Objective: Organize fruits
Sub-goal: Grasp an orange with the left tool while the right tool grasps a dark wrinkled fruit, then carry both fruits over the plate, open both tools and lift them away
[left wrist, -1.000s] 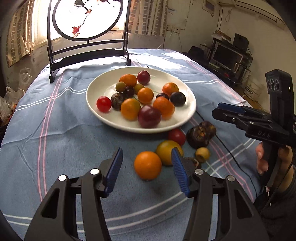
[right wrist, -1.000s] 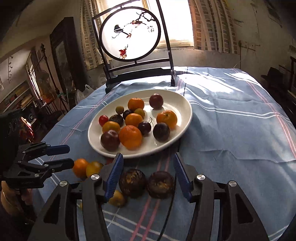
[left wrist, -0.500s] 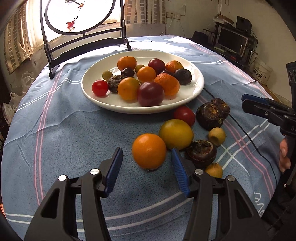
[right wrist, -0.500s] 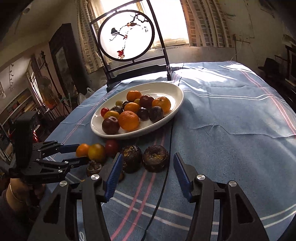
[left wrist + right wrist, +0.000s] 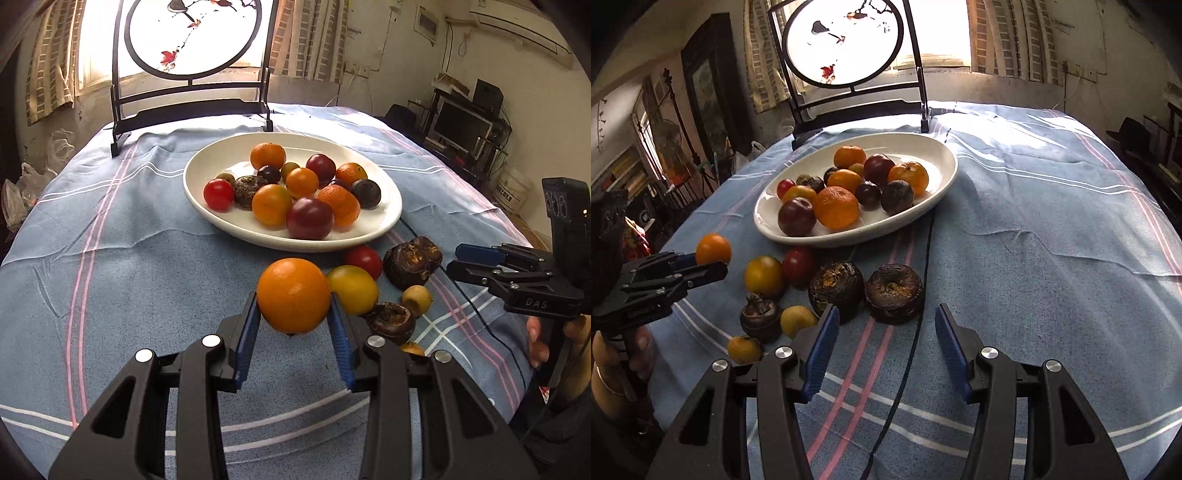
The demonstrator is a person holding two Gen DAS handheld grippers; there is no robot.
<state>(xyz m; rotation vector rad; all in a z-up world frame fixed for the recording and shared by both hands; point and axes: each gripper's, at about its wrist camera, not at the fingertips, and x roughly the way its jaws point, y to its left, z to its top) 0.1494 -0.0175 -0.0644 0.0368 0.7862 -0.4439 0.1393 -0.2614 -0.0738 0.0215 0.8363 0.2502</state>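
My left gripper (image 5: 293, 317) is shut on an orange (image 5: 293, 295) and holds it just above the cloth, in front of the white plate (image 5: 391, 214). The orange also shows at the left in the right wrist view (image 5: 713, 249). The plate (image 5: 942, 184) holds several oranges, plums and tomatoes. Loose on the cloth lie a yellow tomato (image 5: 352, 290), a red tomato (image 5: 364, 260), dark wrinkled fruits (image 5: 412, 262) and small yellow fruits. My right gripper (image 5: 886, 345) is open and empty, just short of two dark wrinkled fruits (image 5: 894, 293).
A black-framed round screen (image 5: 192, 40) stands at the far table edge behind the plate. A black cable (image 5: 919, 314) runs across the blue striped cloth from the plate toward my right gripper. Shelves and a monitor (image 5: 461, 125) stand beyond the table's right side.
My left gripper closed on the orange and lifted it slightly. My right gripper drew nearer to the two dark fruits and stayed open.
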